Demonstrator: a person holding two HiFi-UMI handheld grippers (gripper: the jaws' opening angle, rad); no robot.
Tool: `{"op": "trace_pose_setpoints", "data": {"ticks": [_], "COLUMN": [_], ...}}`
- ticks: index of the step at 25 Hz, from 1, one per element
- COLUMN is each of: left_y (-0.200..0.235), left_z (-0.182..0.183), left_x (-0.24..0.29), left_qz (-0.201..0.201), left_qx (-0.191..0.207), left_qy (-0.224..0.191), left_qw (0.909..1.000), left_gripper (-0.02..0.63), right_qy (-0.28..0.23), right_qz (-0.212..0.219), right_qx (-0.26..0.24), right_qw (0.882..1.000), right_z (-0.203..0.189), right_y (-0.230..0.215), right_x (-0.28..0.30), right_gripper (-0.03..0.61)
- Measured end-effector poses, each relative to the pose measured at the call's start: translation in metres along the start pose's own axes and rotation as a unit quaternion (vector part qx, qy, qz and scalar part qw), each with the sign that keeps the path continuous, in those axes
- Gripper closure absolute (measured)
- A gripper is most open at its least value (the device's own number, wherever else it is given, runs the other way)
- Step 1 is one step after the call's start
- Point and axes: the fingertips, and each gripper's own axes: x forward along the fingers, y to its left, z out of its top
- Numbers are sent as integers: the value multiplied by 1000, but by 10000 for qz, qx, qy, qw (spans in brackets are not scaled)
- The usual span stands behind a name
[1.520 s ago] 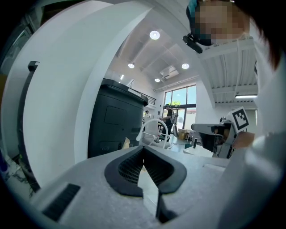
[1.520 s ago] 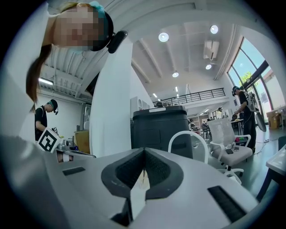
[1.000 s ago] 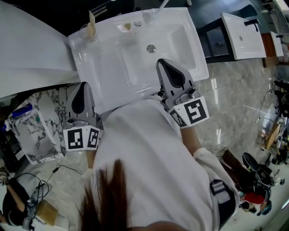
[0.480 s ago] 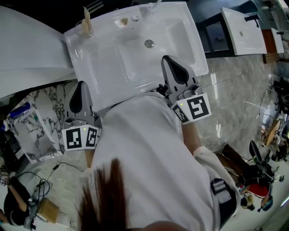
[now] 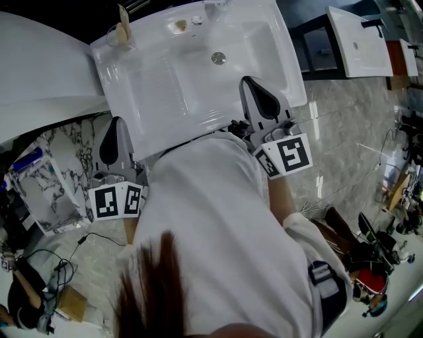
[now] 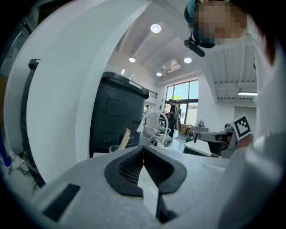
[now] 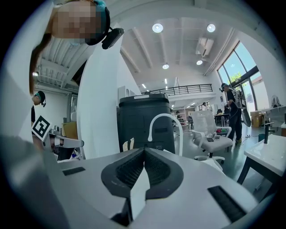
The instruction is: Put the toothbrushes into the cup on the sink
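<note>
Scene: A white sink [image 5: 173, 86] is seen from above, with a person in a white shirt [image 5: 211, 218] leaning over its near edge and a two-jaw gripper in each hand.

Left gripper [image 6: 143, 147]: The jaws are pressed together along their dark ribbed pads, and nothing is held between them. In the head view it is placed off the sink's left side, above a marble-patterned surface [image 5: 73, 148], clear of the basin.

Right gripper [image 7: 145, 148]: The jaws are likewise closed tip to tip and empty. In the head view it is held over the sink's near rim, towards the right, on the near side of the drain [image 5: 218, 58].

Toothbrushes [image 5: 123, 20]: Pale handles are seen standing upright, slightly tilted, inside the cup. Two heads can be made out side by side in the right gripper view.

Cup [image 5: 116, 38]: A clear cup is set on the sink's far left corner, well apart from both grippers.

Faucet [image 7: 165, 116]: A white arched spout is seen in the right gripper view, just right of the toothbrushes and in front of a large dark bin [image 7: 143, 112].

Marker cubes: One square-patterned cube is carried on the rear of each gripper, close against the person's shirt.
</note>
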Motion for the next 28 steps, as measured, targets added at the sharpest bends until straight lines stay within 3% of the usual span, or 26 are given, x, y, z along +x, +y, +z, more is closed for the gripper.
{"op": "trace_pose_setpoints", "data": {"ticks": [17, 28], "left_y": [8, 11], "left_z": [-2, -13], "left_x": [-1, 0], "left_qz": [32, 7], "left_qx": [-32, -68], "left_qy": [-17, 8], "left_qw": [10000, 10000], "left_gripper": [598, 598], "right_qy": [37, 120], "right_qz": [-57, 133], "right_qx": [-58, -67], "right_qw": [10000, 9998], "right_z": [-2, -18], "right_y": [1, 23], "right_x": [3, 13], "right_gripper": [565, 566]}}
